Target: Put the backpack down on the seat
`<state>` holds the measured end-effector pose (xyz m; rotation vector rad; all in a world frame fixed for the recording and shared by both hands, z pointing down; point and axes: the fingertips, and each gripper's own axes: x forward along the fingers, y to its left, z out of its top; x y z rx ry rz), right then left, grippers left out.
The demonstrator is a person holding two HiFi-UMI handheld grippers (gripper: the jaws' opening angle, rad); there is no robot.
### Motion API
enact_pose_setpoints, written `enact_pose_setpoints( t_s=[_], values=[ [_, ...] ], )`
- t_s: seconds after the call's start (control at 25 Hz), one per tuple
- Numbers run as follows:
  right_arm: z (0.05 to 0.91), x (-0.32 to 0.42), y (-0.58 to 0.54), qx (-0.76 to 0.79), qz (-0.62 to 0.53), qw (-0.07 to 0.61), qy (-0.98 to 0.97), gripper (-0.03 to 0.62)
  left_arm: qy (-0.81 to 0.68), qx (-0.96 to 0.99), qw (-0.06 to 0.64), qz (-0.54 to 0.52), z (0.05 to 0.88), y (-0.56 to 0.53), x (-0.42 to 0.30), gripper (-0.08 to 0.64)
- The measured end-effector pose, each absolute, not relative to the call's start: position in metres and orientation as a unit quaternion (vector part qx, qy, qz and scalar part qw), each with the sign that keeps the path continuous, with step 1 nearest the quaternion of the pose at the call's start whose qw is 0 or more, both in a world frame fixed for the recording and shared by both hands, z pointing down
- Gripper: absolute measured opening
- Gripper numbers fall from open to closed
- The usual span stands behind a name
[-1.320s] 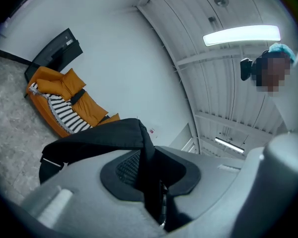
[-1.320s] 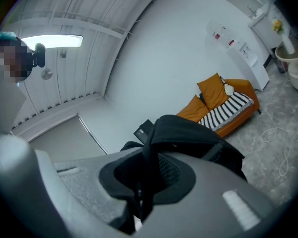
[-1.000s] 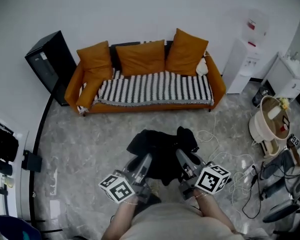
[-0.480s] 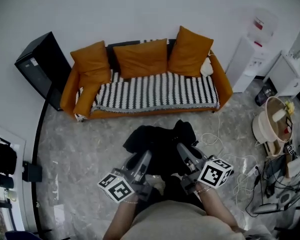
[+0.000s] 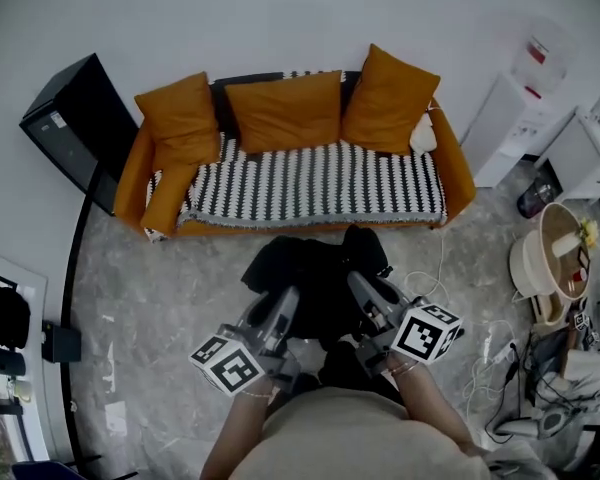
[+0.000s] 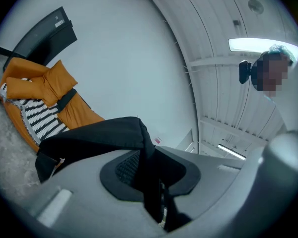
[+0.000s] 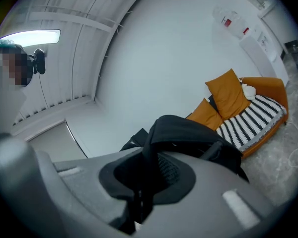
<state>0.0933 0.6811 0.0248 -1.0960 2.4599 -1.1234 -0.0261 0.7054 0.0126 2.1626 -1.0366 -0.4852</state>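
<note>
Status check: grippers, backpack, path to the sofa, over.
Left gripper and right gripper shut on backpack. It hangs over floor, short of sofa. Cushions line the back only; seat bare.

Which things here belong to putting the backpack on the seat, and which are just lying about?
Job in hand: black backpack, gripped by the left gripper and the right gripper; striped sofa seat.

Lying about: black cabinet, water dispenser, white floor cable, orange cushions.
</note>
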Motion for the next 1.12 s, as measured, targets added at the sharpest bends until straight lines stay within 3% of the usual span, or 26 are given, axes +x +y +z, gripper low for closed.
enact_pose_setpoints(
  t_s=[0.64, 1.12],
  values=[
    [0.017, 0.118, 0.479, -0.337, -0.391, 0.112, 0.849, 0.04, -0.426, 0.827, 0.318, -0.18, 0.003, 0.508, 0.002, 0.067],
    [0.024, 0.128, 0.397, -0.342, -0.397, 0.107, 0.845, 0.04, -0.432, 0.818, 0.335, -0.18, 0.011, 0.424, 0.017, 0.066]
  ],
)
